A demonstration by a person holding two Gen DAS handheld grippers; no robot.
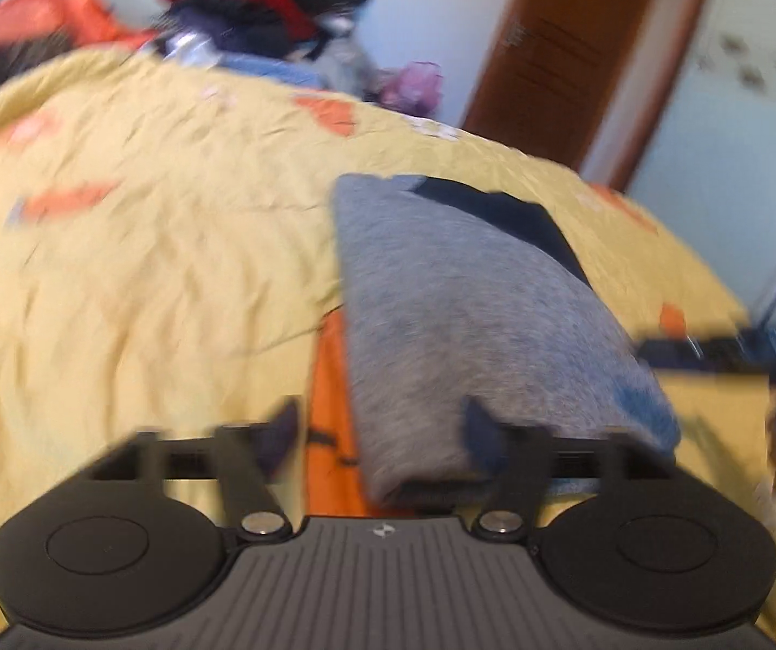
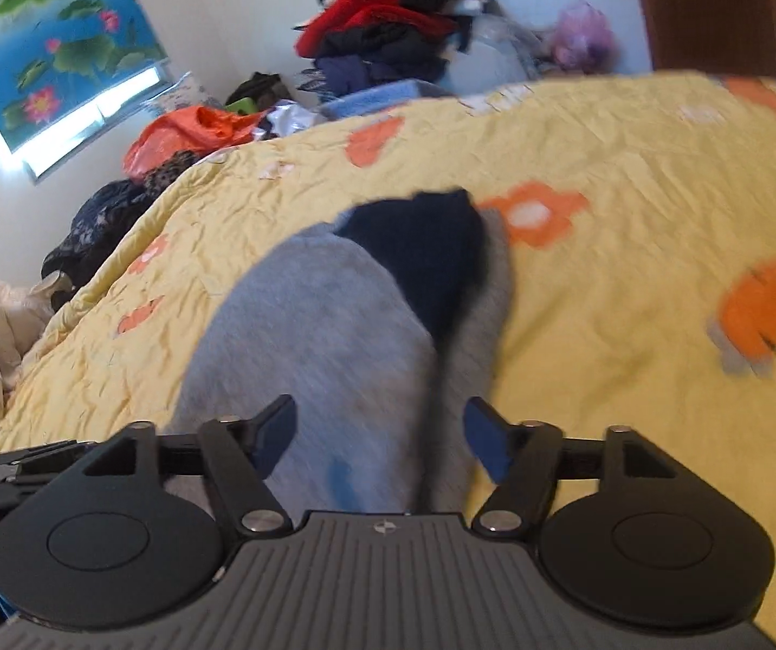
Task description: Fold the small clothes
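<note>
1. The left gripper (image 1: 382,433) fills the bottom of its own view, its fingers (image 1: 279,433) spread wide; the folded garment's near edge lies between them, but the pads do not press on it.
2. The right gripper (image 2: 380,436) likewise has its fingers (image 2: 488,441) wide apart, with grey cloth showing in the gap below and nothing clamped.
3. The grey garment (image 1: 474,314), folded into a long strip, lies flat on the bed just ahead of both grippers; a small blue mark shows near its close end in both views.
4. A dark navy piece (image 2: 426,254) sits at the garment's far end, partly tucked in the grey fabric.
5. In the left wrist view part of the right gripper (image 1: 735,352) reaches in from the right edge, near the garment's side.
6. The bed is covered by a creased yellow quilt (image 2: 632,281) printed with orange flowers.
7. Beyond the quilt's far edge rises a heap of clothes (image 2: 388,21) in red, black and navy, with an orange plastic bag (image 2: 187,135) to its left.
8. On the back wall hangs a lotus picture (image 2: 57,38); a brown wooden door (image 1: 583,49) stands on the right.
</note>
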